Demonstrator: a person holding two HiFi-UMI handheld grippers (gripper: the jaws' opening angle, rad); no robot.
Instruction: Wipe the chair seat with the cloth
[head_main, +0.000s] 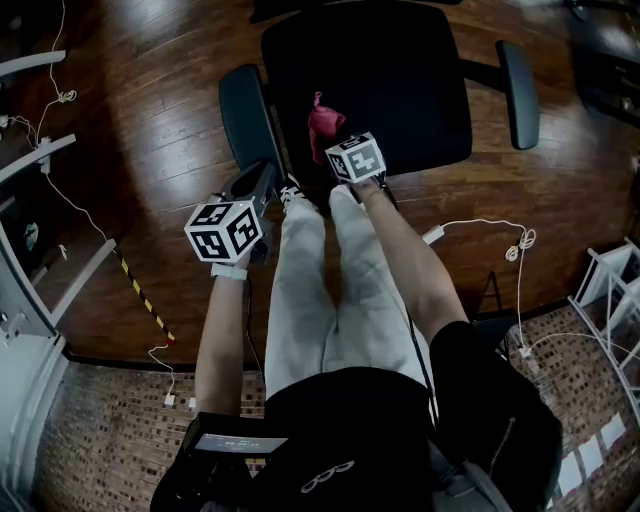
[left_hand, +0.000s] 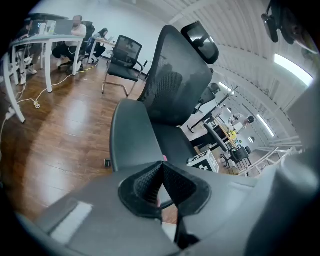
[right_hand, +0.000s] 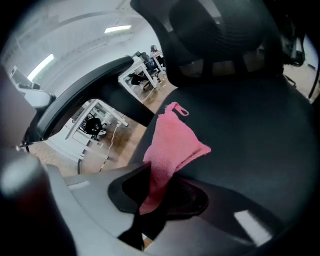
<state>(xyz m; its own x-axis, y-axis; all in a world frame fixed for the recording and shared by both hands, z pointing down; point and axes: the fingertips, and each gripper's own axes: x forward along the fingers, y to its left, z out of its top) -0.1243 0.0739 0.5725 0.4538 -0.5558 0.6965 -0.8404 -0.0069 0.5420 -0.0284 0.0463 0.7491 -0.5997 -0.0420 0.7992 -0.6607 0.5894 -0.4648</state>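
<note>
Cloth (right_hand: 172, 142) in tongs (right_hand: 156, 189), seemingly touching seat (right_hand: 250, 150).

Fluffy pink terry cloth (right_hand: 172, 145), matt black fabric seat (right_hand: 250, 140), glossy wooden floor (head_main: 150, 130).

Stuff hiding or getting cropped

Lower end of the cloth (right_hand: 172, 140) is hiding inside the jaws of the right gripper (right_hand: 154, 189). In the head view its marker cube (head_main: 355, 158) is covering those jaws and the chair seat (head_main: 400, 90) is running off the top edge. The left gripper (left_hand: 160, 172) is blocking all but a pink sliver of cloth, and the people (left_hand: 75, 32) at the far desks are coming out too tiny to tell.
</note>
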